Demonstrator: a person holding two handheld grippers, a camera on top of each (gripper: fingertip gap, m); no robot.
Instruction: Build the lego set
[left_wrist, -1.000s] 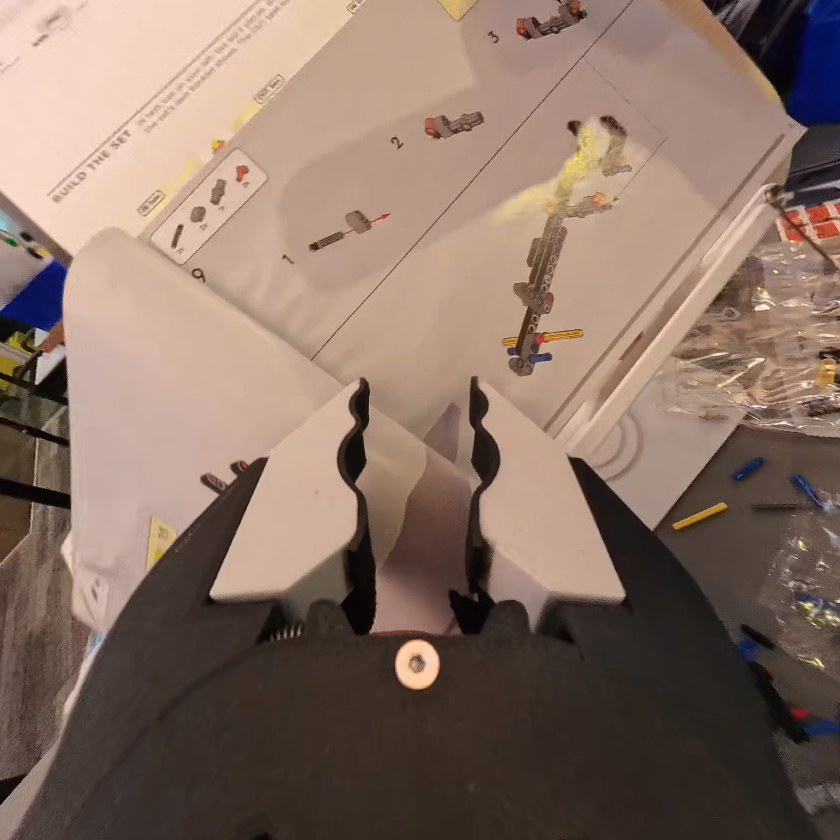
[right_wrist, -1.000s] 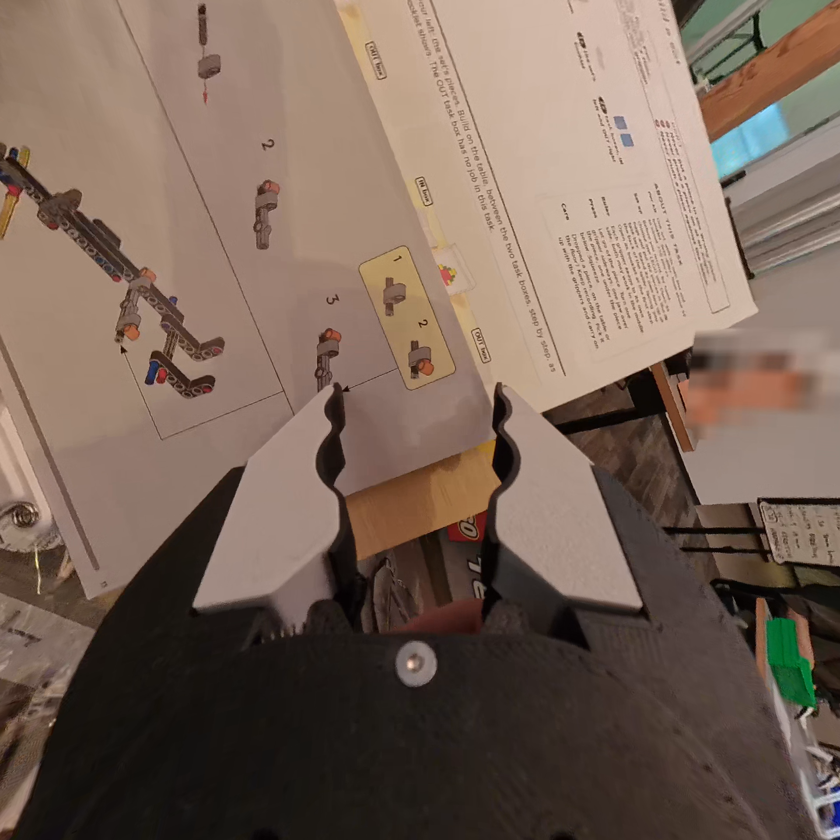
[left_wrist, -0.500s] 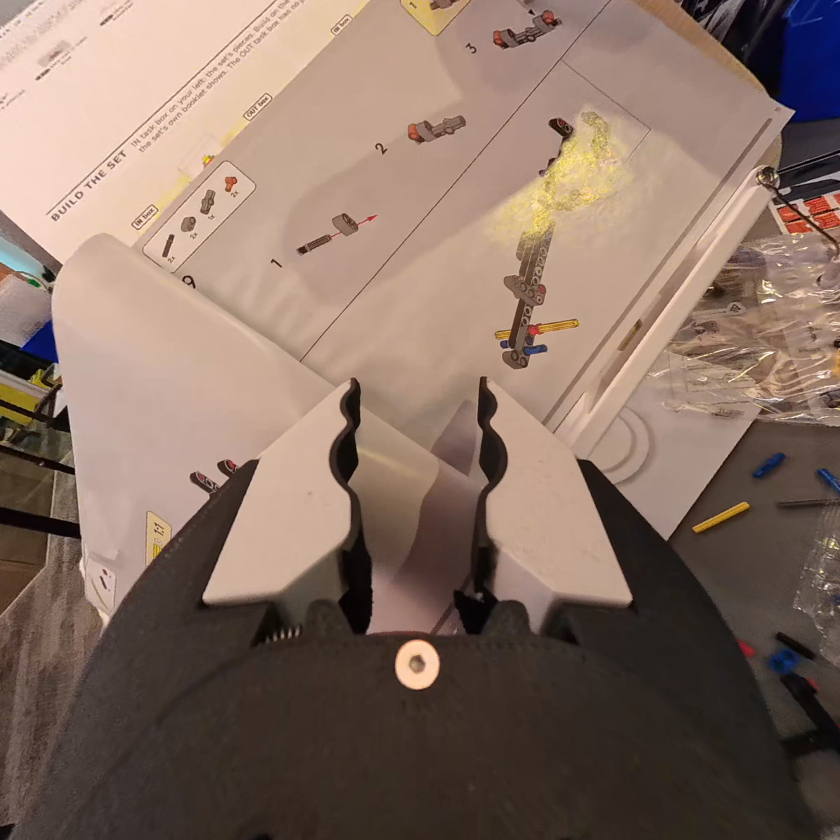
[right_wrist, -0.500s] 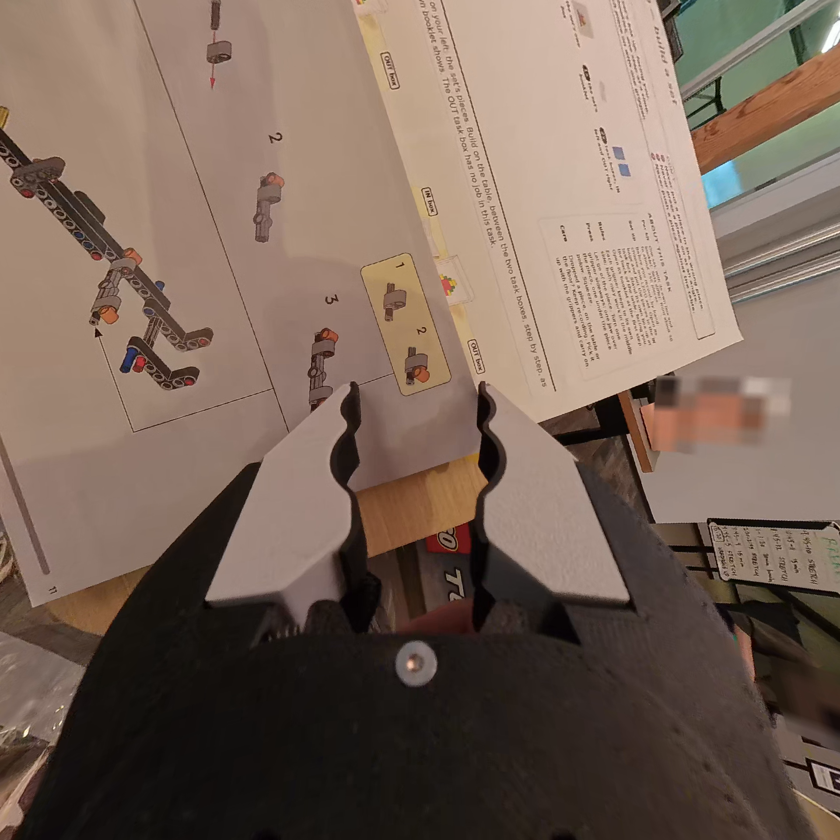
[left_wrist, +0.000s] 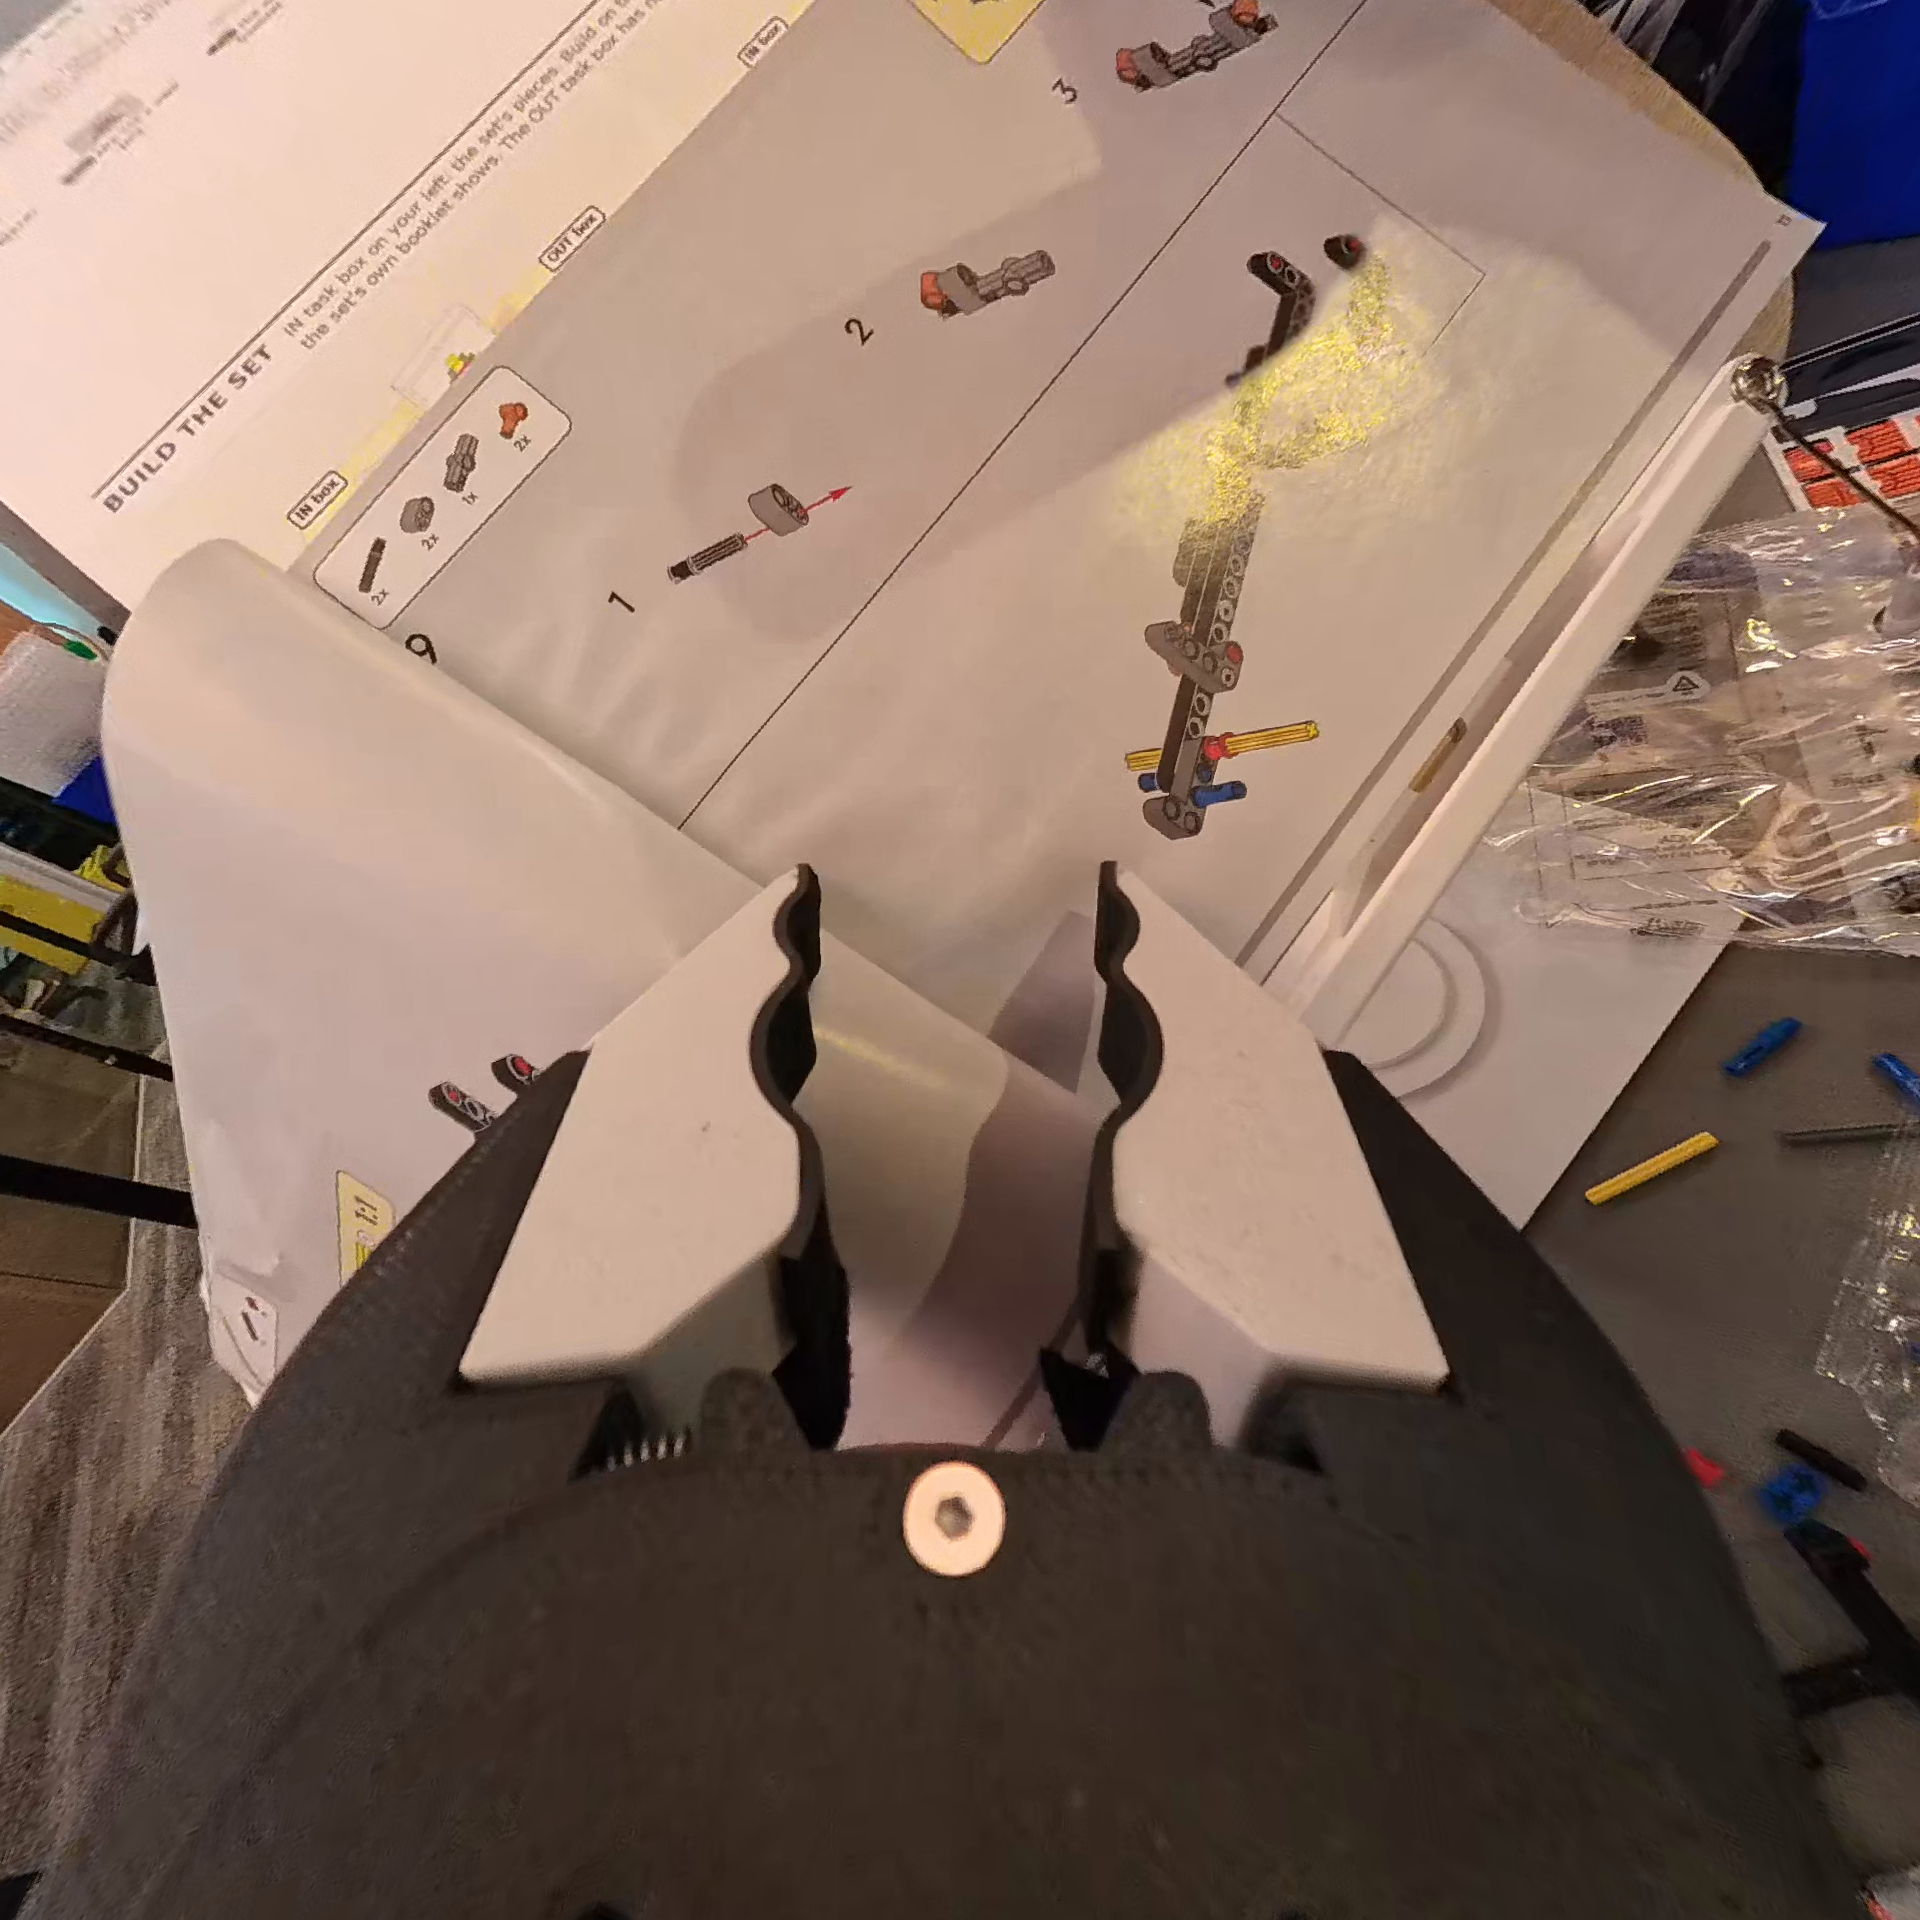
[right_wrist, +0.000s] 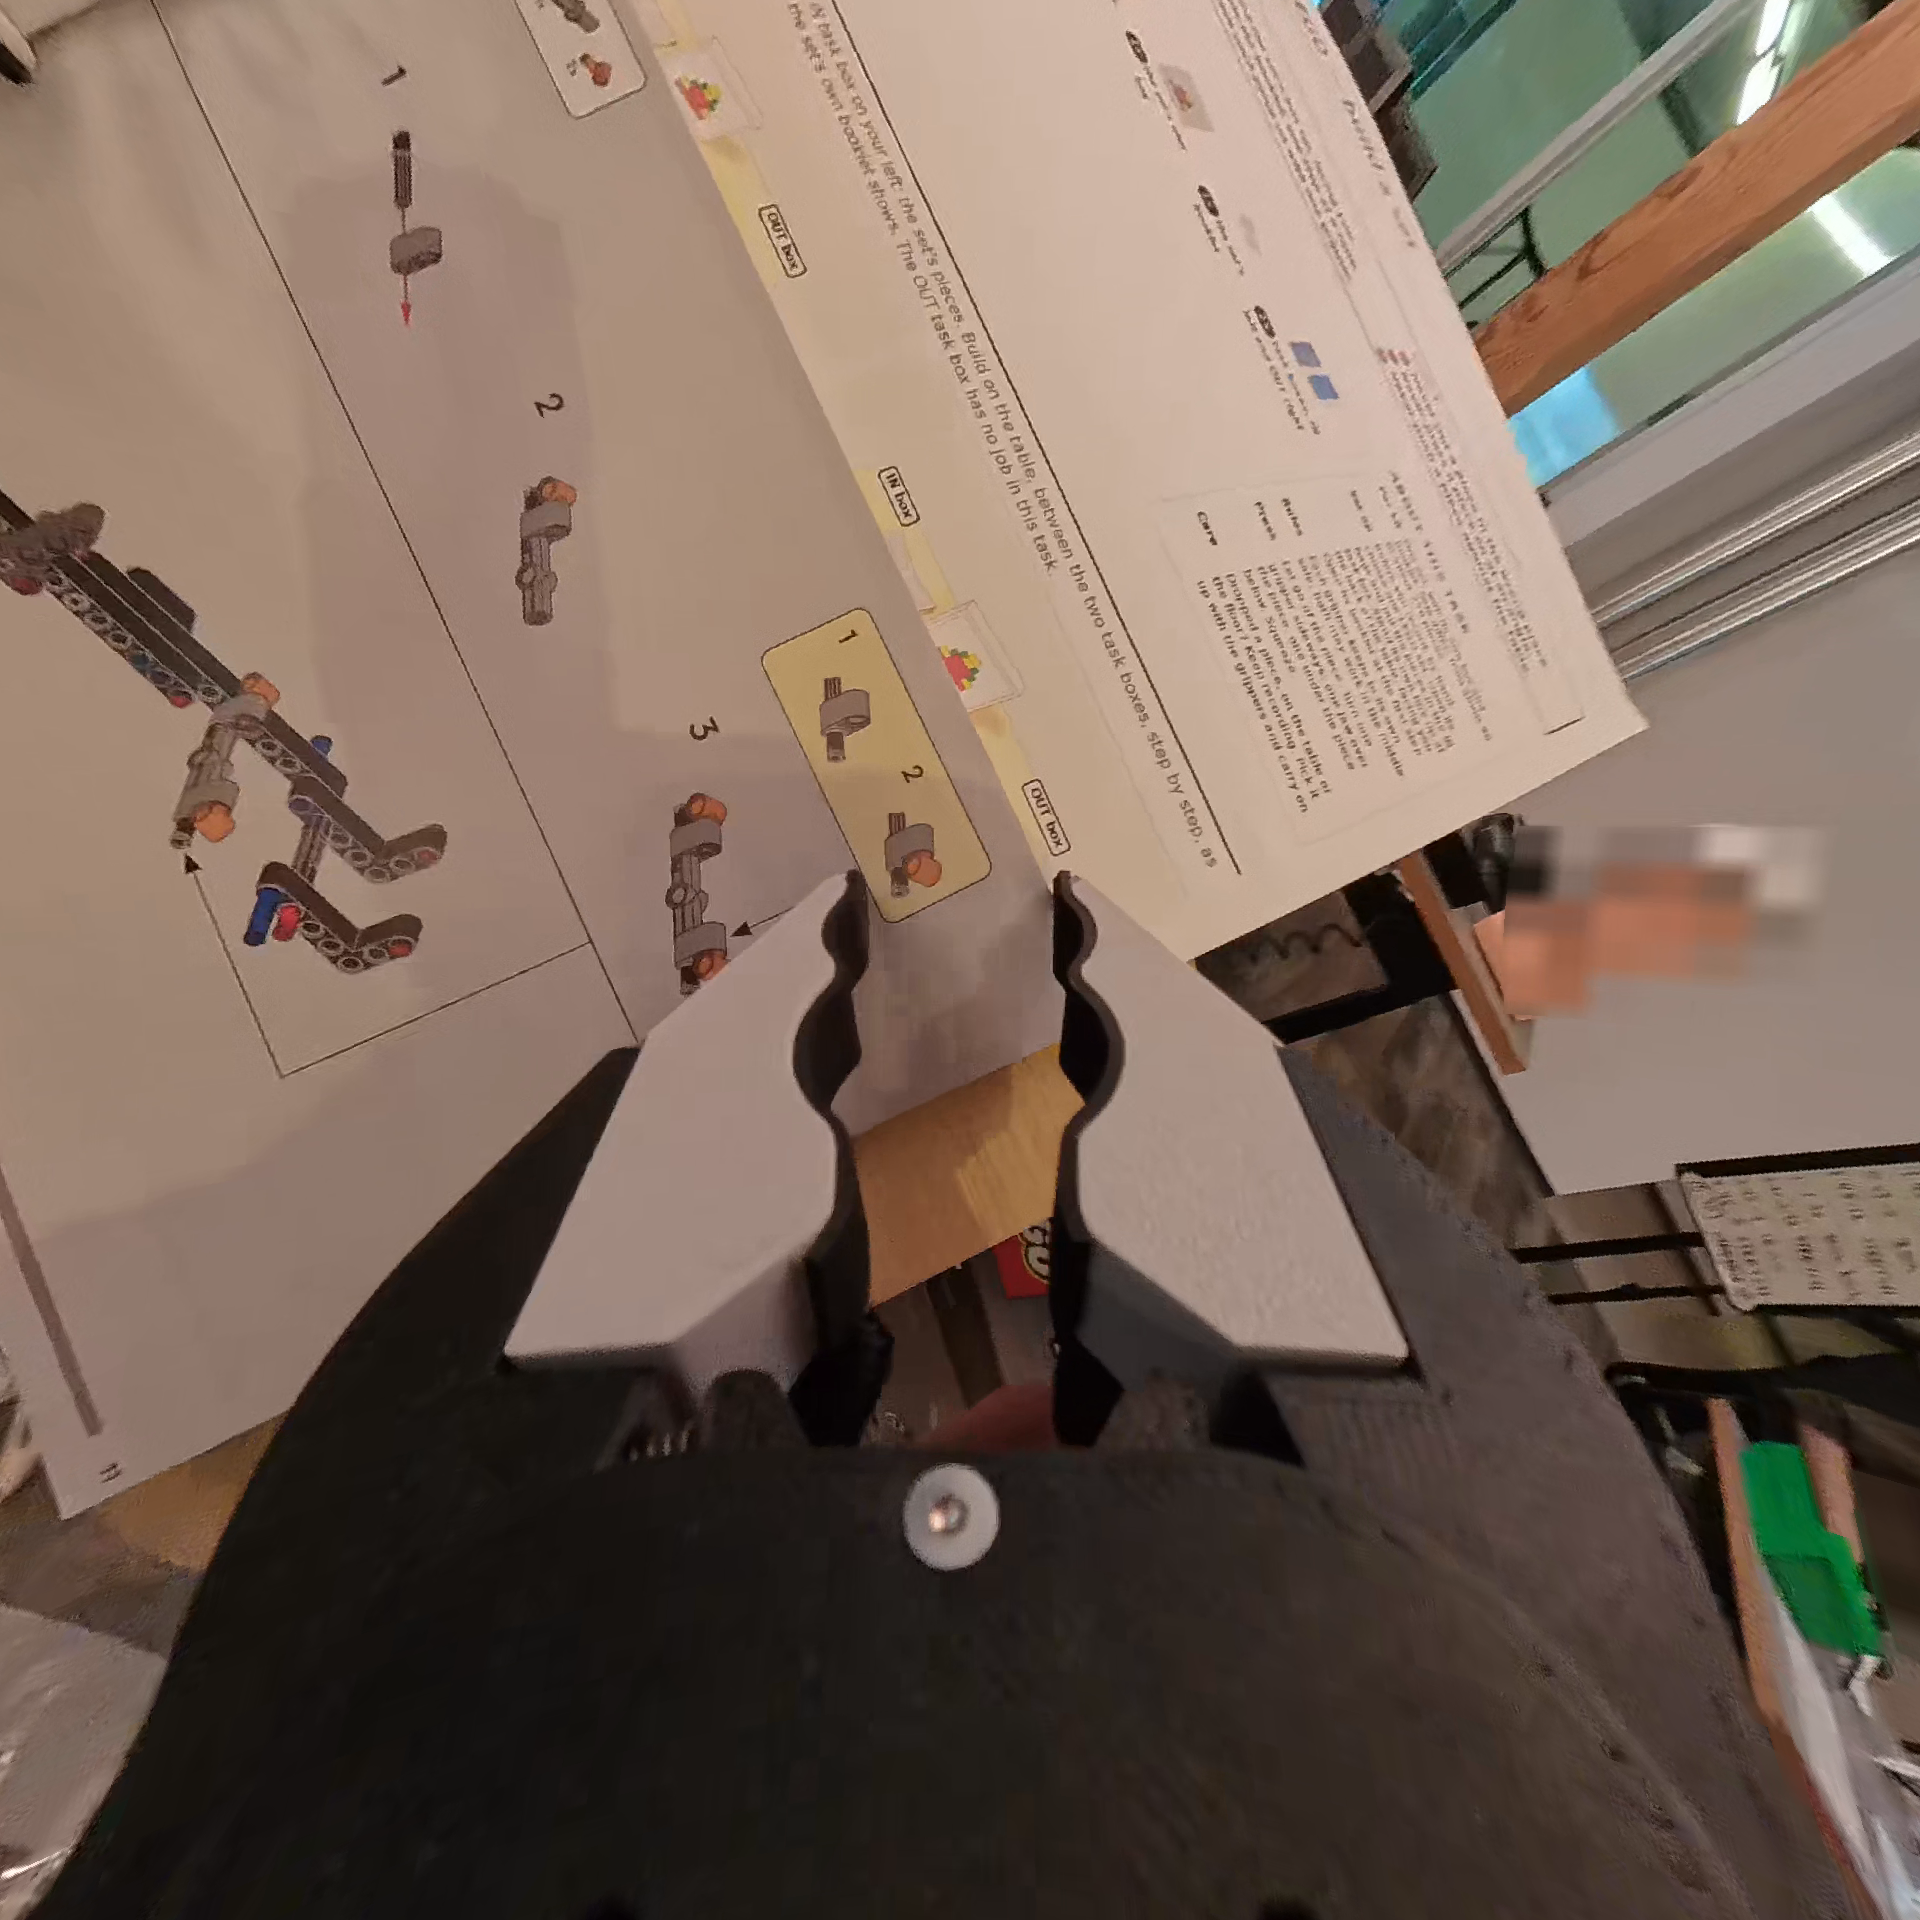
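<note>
The lego instruction booklet (left_wrist: 935, 665) is being shown open on the desk (left_wrist: 1662, 1278); a curled page is passing between the left gripper's (left_wrist: 951, 883) parted fingers. Loose lego pieces (left_wrist: 1650, 1169) are lying rightward. The right gripper (right_wrist: 954, 883) is being held apart over the booklet's (right_wrist: 312, 520) corner.

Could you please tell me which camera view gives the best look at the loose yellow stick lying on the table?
The left wrist view: the yellow stick lies in plain sight on the grey table, right of the booklet. The right wrist view does not show it, only booklet pages.

Grey tabletop (left_wrist: 1621, 1299); wooden beam (right_wrist: 1704, 197); glazed green panels (right_wrist: 1538, 114)
</note>
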